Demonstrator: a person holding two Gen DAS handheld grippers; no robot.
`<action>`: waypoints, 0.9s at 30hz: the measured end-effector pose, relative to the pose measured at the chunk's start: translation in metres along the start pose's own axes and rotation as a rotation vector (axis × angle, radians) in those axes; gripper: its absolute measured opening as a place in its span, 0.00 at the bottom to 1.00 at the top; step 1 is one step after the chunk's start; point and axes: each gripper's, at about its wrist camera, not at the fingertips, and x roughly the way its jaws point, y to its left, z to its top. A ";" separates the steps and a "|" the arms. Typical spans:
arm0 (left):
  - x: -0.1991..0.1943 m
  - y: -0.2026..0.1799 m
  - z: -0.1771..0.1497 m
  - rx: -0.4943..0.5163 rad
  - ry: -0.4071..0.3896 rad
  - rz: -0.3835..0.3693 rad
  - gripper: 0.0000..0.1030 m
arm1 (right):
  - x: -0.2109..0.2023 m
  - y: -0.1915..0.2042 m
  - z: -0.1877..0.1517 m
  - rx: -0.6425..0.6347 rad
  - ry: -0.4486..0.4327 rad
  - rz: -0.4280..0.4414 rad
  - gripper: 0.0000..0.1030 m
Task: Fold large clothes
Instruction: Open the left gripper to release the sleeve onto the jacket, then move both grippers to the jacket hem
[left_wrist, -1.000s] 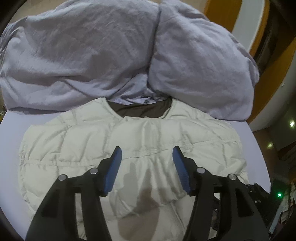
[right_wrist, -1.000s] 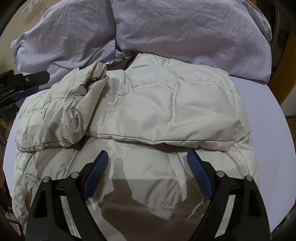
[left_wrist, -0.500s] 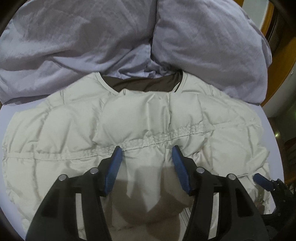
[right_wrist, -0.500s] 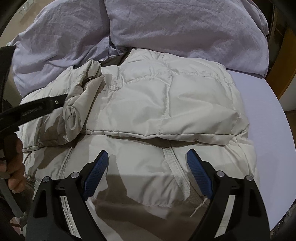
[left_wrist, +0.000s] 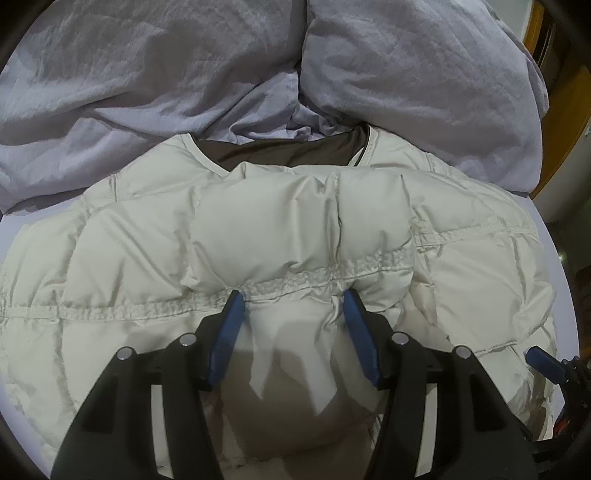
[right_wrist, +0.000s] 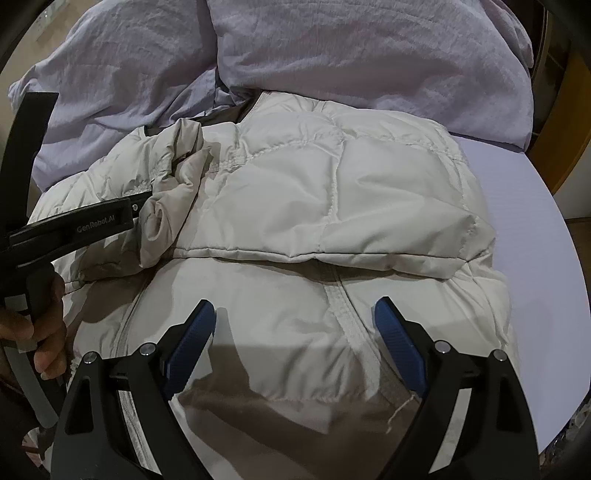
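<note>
A cream quilted down jacket (left_wrist: 147, 251) lies spread on the bed, its dark brown lining (left_wrist: 280, 151) showing at the collar. My left gripper (left_wrist: 293, 295) sits low on it, half open, and a puffy fold bulges between its fingers without being pinched. In the right wrist view the left gripper (right_wrist: 138, 206) reaches in from the left, its tip at a bunched sleeve (right_wrist: 173, 192). My right gripper (right_wrist: 294, 304) hovers over the lower part of the jacket (right_wrist: 332, 192). Its jaws are wide and opening, and the pads press on nothing.
A crumpled lavender duvet (left_wrist: 147, 74) and a pillow (left_wrist: 424, 74) lie just behind the collar. Pale sheet (right_wrist: 524, 221) shows to the right of the jacket. A person's hand (right_wrist: 48, 332) grips the left tool's handle. Wooden furniture stands at the far right.
The left gripper has come down and forward onto the jacket, and a fold now stands between its fingers. In the right view it came in from the left to the bunched sleeve. The right gripper stayed put.
</note>
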 end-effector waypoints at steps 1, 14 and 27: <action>-0.004 0.001 -0.001 -0.005 -0.004 -0.003 0.55 | -0.003 0.000 -0.001 -0.001 -0.004 -0.002 0.91; -0.091 0.058 -0.065 -0.117 -0.100 0.034 0.63 | -0.044 -0.016 -0.025 0.000 -0.054 -0.034 0.98; -0.180 0.123 -0.193 -0.248 -0.139 0.105 0.65 | -0.088 -0.084 -0.102 0.057 -0.043 -0.020 0.98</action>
